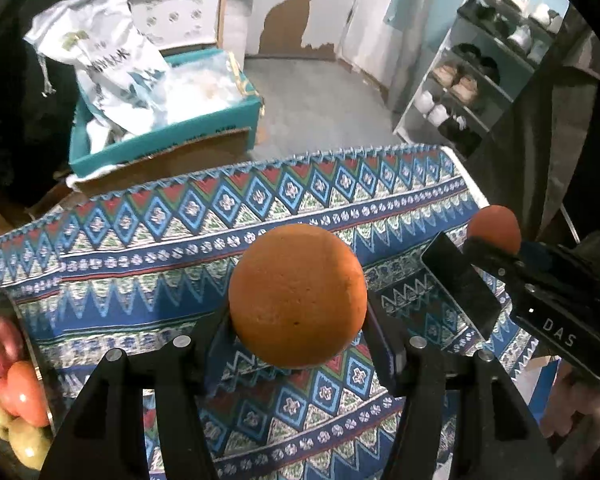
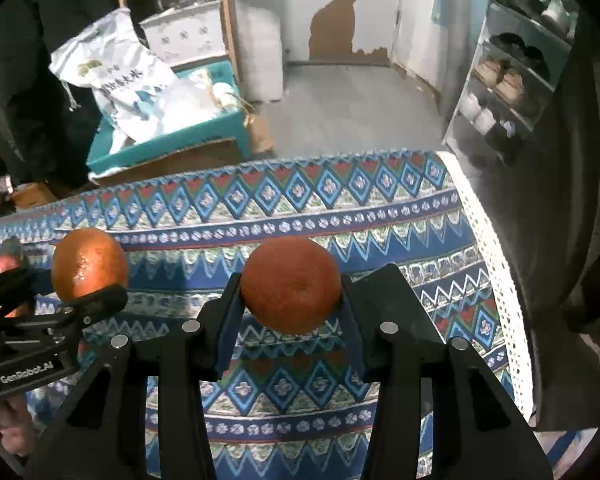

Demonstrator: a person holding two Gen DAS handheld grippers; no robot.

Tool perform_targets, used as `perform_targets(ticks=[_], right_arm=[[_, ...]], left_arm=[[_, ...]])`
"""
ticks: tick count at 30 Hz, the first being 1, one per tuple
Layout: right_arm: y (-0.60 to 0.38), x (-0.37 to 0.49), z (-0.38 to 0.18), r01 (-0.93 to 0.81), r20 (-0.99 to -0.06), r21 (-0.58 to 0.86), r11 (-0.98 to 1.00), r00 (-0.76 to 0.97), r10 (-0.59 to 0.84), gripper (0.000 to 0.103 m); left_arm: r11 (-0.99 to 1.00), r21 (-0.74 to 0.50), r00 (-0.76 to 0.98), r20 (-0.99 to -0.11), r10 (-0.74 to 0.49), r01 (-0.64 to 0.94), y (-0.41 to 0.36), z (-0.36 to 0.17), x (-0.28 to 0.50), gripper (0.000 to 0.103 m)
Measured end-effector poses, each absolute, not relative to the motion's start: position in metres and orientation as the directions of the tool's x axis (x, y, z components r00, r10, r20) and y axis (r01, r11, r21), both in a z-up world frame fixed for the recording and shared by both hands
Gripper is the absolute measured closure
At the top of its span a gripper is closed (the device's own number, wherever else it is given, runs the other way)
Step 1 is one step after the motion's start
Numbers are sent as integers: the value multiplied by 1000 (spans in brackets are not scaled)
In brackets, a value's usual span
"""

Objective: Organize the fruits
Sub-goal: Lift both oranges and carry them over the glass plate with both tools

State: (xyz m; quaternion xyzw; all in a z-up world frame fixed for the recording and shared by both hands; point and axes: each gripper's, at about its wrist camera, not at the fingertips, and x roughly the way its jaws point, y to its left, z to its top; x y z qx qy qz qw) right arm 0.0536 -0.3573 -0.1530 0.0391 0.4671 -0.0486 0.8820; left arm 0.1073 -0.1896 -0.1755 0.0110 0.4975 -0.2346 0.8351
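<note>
Left wrist view: patterned tablecloth (image 1: pixel 140 240), fruit bowl (image 1: pixel 28 344) at near left, then two oranges. Left gripper (image 1: pixel 298 320) clamps one orange (image 1: pixel 298 294); right gripper (image 2: pixel 292 300) clamps another (image 2: pixel 291 284), navel facing the camera. Both round, no long axis. Carry them level; release low over the bowl.

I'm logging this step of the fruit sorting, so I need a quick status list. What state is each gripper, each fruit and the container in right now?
left gripper: shut on an orange, held above the cloth.
left orange: gripped, off the table.
right gripper: shut on a second orange.
right orange: gripped, off the table.
fruit container: at the left edge, already holding apples and an orange-red fruit.
patterned tablecloth: spread flat.
</note>
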Motion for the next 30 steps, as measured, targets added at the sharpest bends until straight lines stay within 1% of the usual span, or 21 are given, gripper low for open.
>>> perform_targets(ticks=[15, 30], right_arm=[[-316, 34, -94, 44, -763, 16, 999, 646, -17, 58], [-248, 35, -56, -87, -712, 65, 994, 694, 107, 59]], left_arm=[[902, -201, 497, -778, -384, 383, -143, -115, 76, 42], [927, -211, 573, -737, -360, 311, -65, -82, 54, 42]])
